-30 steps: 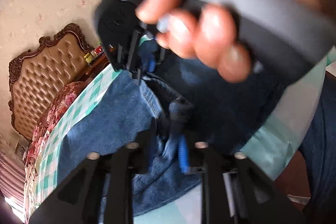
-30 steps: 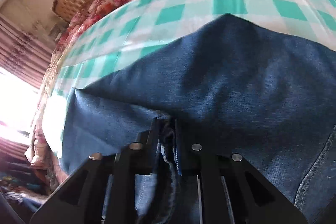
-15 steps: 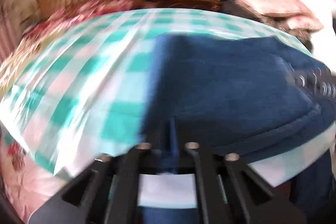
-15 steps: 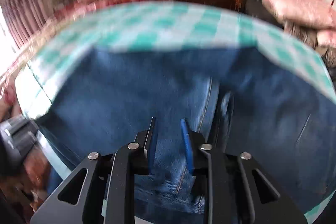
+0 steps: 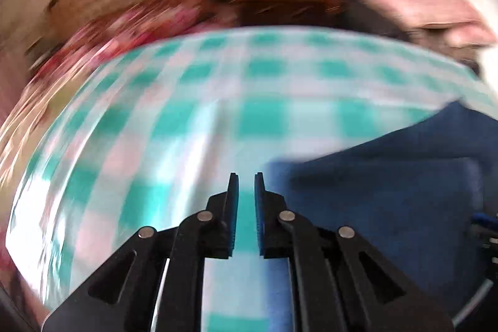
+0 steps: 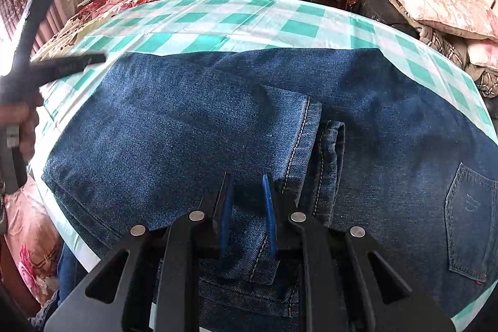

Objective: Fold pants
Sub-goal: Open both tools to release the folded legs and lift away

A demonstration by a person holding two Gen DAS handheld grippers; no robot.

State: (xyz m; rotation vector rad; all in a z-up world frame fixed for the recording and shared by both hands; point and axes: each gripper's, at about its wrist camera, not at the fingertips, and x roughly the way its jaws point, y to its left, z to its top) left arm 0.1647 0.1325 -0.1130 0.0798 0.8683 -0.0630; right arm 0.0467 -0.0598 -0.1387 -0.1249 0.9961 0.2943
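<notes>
Currently, the folded jeans (image 6: pixel 218 126) are spread flat on the green-checked tablecloth (image 6: pixel 218 21). Just beside the jeans' left edge, the left gripper (image 5: pixel 246 192) is seen opening, nothing between its jaws. Over the jeans, the right gripper (image 6: pixel 247 195) is held slightly parted above the denim, nothing pinched.

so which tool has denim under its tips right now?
The right tool, over the folded blue denim jeans. The left tool is over bare green-checked cloth.

We saw a surface (image 6: pixel 218 21) covered by a teal-and-white checked cloth (image 6: pixel 298 24). Blue denim pants (image 6: pixel 174 126) lay folded directly on that cloth, spread across its near half, one hemmed leg end lying on top; the far half of the cloth showed bare.
</notes>
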